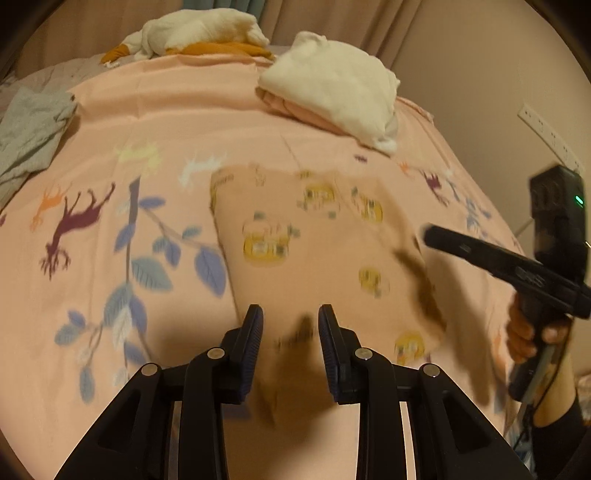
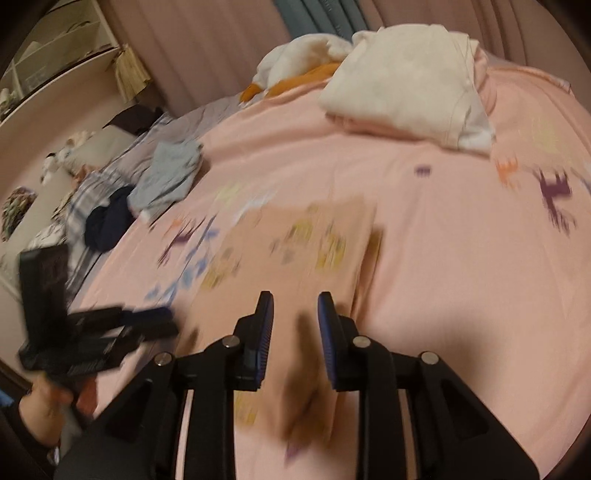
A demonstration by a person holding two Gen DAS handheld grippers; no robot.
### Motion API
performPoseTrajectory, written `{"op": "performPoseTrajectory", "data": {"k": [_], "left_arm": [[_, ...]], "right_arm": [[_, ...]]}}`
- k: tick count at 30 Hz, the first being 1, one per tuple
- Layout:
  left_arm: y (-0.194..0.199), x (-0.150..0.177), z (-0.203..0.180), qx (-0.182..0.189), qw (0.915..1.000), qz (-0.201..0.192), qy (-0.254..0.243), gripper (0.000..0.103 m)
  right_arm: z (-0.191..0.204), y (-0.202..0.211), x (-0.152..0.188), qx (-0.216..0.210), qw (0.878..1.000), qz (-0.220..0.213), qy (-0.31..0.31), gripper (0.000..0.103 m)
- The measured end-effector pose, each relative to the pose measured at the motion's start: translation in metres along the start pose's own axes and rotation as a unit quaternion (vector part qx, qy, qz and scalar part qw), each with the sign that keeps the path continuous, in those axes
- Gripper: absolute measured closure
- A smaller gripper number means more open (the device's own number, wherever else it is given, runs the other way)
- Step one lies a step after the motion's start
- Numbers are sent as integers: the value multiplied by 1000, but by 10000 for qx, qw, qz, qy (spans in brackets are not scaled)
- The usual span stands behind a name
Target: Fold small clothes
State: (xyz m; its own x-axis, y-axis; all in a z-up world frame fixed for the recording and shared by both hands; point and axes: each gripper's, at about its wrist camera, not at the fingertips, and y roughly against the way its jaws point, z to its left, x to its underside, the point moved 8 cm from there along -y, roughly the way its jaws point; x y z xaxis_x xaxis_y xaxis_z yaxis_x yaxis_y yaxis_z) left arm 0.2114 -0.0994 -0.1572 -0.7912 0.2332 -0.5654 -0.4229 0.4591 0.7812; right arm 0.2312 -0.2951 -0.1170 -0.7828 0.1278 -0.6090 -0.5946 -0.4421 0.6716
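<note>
Black fingers of the left hand-held gripper [image 1: 290, 314] fill the bottom of the left wrist view, standing apart over the near edge of a small pink garment [image 1: 314, 236] printed with yellow figures; whether they pinch the cloth is lost to blur. At the bottom of the right wrist view, the right hand-held gripper [image 2: 295, 302] is likewise parted above the same garment's near edge, grip unclear. The garment lies mid-frame on a pink bedspread [image 1: 166, 122] patterned with leaves and animals. Farther back, upper right of centre, sits a folded cream and pink stack [image 1: 332, 85]. A grey cloth [image 1: 29, 129] lies at the left edge, and a white and orange pile [image 1: 199, 33] at the top.
</note>
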Motion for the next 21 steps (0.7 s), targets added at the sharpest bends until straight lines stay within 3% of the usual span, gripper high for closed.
{"op": "performPoseTrajectory", "data": {"k": [4,7,8,12,15,16,17,19,21], "left_arm": [[-15,-13,-9,57,9999,30,-77,75],[-27,-5,-14,77,9997,188,-157,75],[-31,-2,-14,73,9995,239,-180,75],[-33,4,-13,89,9993,287,-200,75],[-22,-1,-11,239,9994,237,14,75],[-16,-2,-8,273,9994,192,105,68],[-10,-3,-4,284,9992,121,237,52],[2,-5,6,344,9981,-14,519,36],[8,-6,13,454,9962,-70,733,36]], "right_arm": [[-13,-48,-27,112,9993,301,-168,80],[-29,-90,-30,542,9952,804,-158,88],[-31,-94,-30,596,9947,827,-141,93],[-37,-95,-47,651,9955,600,-349,93],[-44,-81,-54,601,9958,361,-587,83],[-45,-72,-55,479,9960,261,-713,78],[-47,-61,-54,311,9956,163,-872,70],[-50,-44,-49,95,9943,64,-1058,59],[-50,-25,-38,-199,9919,68,-1254,49]]}}
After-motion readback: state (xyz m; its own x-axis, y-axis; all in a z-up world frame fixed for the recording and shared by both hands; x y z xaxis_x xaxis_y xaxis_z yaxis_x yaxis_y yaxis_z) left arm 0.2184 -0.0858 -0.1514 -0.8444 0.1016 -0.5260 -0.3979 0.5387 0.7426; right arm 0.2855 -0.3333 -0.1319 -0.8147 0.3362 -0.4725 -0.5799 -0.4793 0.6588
